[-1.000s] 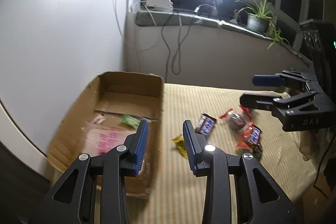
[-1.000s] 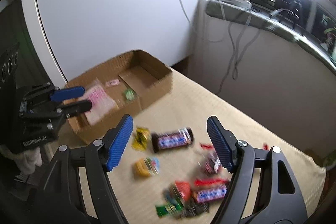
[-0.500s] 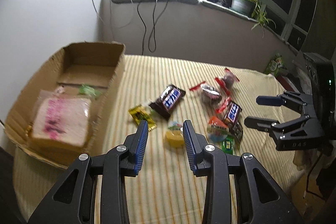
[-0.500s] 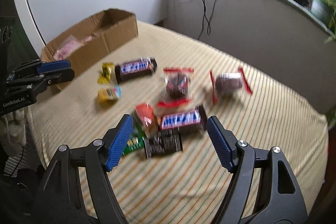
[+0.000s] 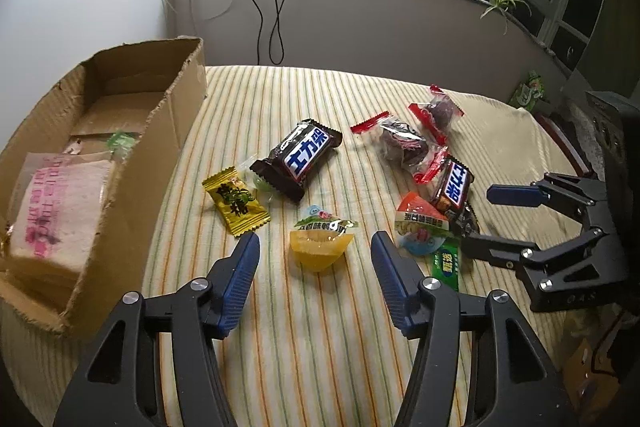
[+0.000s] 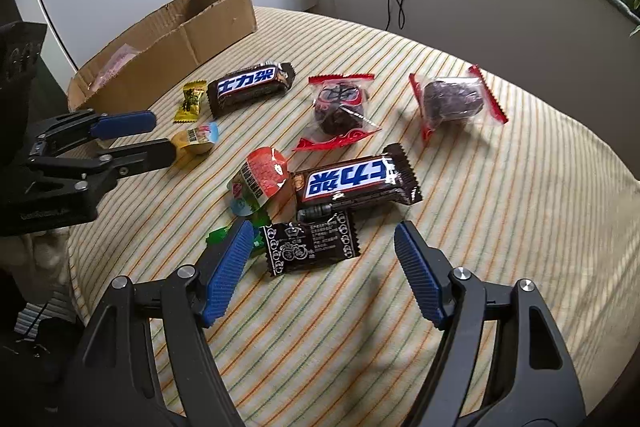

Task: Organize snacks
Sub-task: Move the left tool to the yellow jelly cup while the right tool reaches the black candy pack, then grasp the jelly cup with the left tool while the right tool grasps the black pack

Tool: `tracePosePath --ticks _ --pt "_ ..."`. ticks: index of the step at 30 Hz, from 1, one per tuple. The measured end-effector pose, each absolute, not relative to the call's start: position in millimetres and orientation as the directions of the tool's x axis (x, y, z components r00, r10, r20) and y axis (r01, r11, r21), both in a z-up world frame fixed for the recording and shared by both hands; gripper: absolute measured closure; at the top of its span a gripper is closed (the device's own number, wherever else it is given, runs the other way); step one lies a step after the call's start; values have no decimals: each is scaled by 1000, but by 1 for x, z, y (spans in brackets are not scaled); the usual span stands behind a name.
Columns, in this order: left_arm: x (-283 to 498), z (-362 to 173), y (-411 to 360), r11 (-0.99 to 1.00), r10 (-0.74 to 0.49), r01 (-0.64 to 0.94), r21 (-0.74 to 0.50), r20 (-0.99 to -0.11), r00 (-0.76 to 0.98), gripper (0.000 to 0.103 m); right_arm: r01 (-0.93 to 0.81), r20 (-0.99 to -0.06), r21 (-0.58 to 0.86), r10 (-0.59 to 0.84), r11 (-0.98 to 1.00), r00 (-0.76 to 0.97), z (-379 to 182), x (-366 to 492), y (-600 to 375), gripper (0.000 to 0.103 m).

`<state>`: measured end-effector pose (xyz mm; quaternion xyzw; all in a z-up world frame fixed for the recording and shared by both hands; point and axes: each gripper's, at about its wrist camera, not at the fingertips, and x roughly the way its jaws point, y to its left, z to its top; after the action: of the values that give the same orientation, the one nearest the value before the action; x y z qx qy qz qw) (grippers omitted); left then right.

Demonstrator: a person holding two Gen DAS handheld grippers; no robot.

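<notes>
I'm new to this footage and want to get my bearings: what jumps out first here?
A scatter of wrapped snacks on the striped tablecloth, above all two dark chocolate bars with blue-and-white labels. At the left stands an open cardboard box with a packet of sliced bread inside. The left tool, jaws opening, frames a yellow jelly cup without touching it.

Cardboard box at left edge of surface (bread packet inside); loose snacks scattered to its right.
</notes>
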<state>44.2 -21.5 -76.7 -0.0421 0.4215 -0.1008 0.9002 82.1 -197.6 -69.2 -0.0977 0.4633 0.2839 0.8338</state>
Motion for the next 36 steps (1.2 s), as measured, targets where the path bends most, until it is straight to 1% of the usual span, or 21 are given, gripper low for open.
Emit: tracePosePath --ticks 3,6,7,8,9,11,13,16,17,18,19,21,22,23,25,29,30,31,32,35,36 --pt "49 -80 -23 975 -221 153 -161 -756 616 46 -567 -831 104 384 817 402 -71 83 -195 28" --pt "53 -84 -26 974 -224 162 -157 -764 606 46 -563 -840 113 382 819 386 -74 87 -193 41" --pt "55 -85 -25 974 -224 161 -158 -765 604 46 -561 -844 117 379 819 378 -76 88 -193 44" --pt "56 -86 -25 974 -225 161 -159 -765 604 48 -559 -848 118 376 820 373 -77 88 -192 44" --pt "56 -87 -25 974 -227 160 -162 -766 602 50 -558 -850 119 374 822 371 -78 89 -192 44" --pt "58 -91 -26 973 -230 159 -168 -773 591 64 -560 -851 113 371 820 371 -79 88 -192 44" --pt "59 -95 -26 973 -229 162 -164 -778 585 71 -565 -854 103 364 819 371 -80 87 -191 45" --pt "59 -94 -26 973 -230 164 -165 -775 588 71 -570 -856 101 364 815 368 -81 86 -193 45" --pt "59 -94 -26 973 -230 164 -164 -775 589 71 -573 -854 101 366 813 368 -81 85 -194 47" --pt "59 -94 -26 973 -229 164 -163 -775 589 72 -571 -854 94 361 816 375 -81 85 -195 54" --pt "58 -94 -26 973 -227 165 -160 -774 591 72 -567 -854 81 350 820 384 -81 85 -195 55" --pt "59 -93 -26 973 -227 166 -159 -773 593 72 -562 -852 101 364 821 377 -80 85 -199 57" --pt "58 -92 -26 973 -227 167 -157 -772 594 72 -559 -850 113 371 822 374 -80 85 -201 65" --pt "59 -92 -27 974 -225 166 -155 -771 596 72 -554 -850 113 369 825 376 -79 86 -203 66" --pt "58 -92 -28 974 -225 168 -153 -769 599 72 -543 -847 126 375 830 377 -78 87 -207 72" --pt "57 -92 -31 972 -226 186 -142 -769 597 72 -584 -850 121 387 803 357 -76 82 -206 71" --pt "56 -92 -32 972 -225 187 -140 -770 598 72 -593 -852 120 389 797 350 -76 80 -206 61" --pt "56 -92 -32 972 -225 189 -137 -770 597 72 -598 -855 122 391 792 342 -76 79 -205 47" --pt "56 -92 -32 972 -224 189 -136 -770 598 72 -607 -860 115 385 786 336 -78 77 -204 45" --pt "57 -91 -32 973 -223 189 -136 -770 598 72 -639 -865 45 350 768 360 -82 69 -198 45" --pt "57 -91 -32 973 -223 189 -135 -770 598 72 -641 -865 41 348 767 361 -82 69 -198 45"
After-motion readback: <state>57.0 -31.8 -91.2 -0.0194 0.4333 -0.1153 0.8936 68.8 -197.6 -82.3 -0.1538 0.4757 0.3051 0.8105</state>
